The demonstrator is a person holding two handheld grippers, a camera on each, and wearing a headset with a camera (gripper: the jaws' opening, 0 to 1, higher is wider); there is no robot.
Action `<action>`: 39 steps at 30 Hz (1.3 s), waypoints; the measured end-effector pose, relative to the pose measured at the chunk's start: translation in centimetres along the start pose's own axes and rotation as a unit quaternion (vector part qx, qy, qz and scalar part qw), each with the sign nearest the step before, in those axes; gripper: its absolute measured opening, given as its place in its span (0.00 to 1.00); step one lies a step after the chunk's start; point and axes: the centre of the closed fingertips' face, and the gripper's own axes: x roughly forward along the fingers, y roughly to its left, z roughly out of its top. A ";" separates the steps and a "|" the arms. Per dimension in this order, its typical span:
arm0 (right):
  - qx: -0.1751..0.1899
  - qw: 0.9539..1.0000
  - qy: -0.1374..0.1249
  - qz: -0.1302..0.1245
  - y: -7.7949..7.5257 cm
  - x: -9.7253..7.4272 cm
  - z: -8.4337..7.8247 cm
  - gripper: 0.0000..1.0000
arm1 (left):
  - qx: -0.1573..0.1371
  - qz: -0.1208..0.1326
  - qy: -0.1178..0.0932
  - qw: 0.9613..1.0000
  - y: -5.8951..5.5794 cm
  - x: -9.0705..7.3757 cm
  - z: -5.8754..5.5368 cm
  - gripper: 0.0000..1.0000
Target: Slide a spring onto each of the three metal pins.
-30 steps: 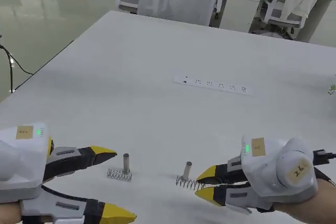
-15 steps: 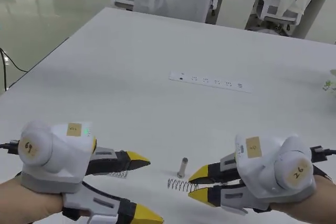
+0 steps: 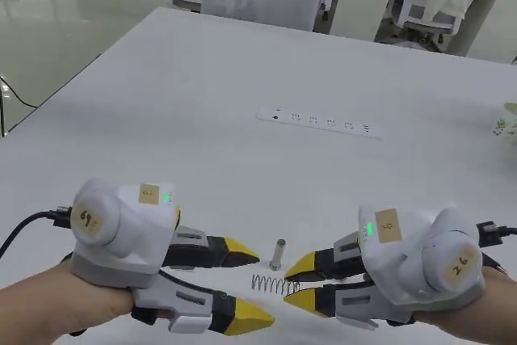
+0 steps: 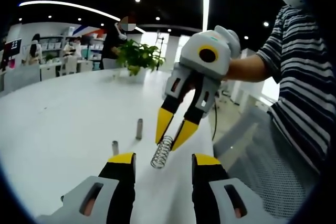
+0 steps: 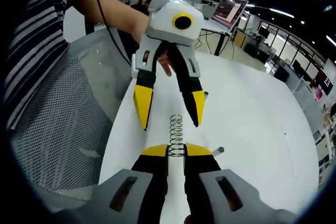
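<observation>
Nearest us, our right hand-held gripper (image 3: 289, 283) pinches one end of the spring (image 3: 266, 283). Its long axis runs straight toward our left hand-held gripper (image 3: 263, 290), jaws spread (free end at their mouth). Just beyond, a bare pin (image 3: 279, 254) stands upright on the tabletop (image 3: 242, 159), nearer the right.

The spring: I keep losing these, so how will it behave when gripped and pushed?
The spring is thin open wire, so it likely weighs little and flexes sideways. Held at one end by the right gripper, its free end may wobble. On the smooth table it would probably roll.
</observation>
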 end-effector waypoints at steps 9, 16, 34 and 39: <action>0.000 1.000 -0.006 0.002 0.1 -0.2 0.3 0.07 | 0.003 -0.011 0.003 1.000 -0.4 0.5 0.0 0.24; -0.001 1.000 -0.008 0.004 0.2 -0.4 0.3 0.07 | 0.017 -0.018 0.003 1.000 -0.5 0.7 0.2 0.10; 0.007 1.000 -0.012 0.014 0.7 -0.6 0.3 0.08 | 0.034 -0.043 0.003 0.999 -1.1 0.5 0.4 0.02; 0.009 1.000 -0.015 0.011 0.9 -0.7 0.1 0.08 | 0.034 -0.050 0.006 0.998 -1.3 0.7 0.4 0.02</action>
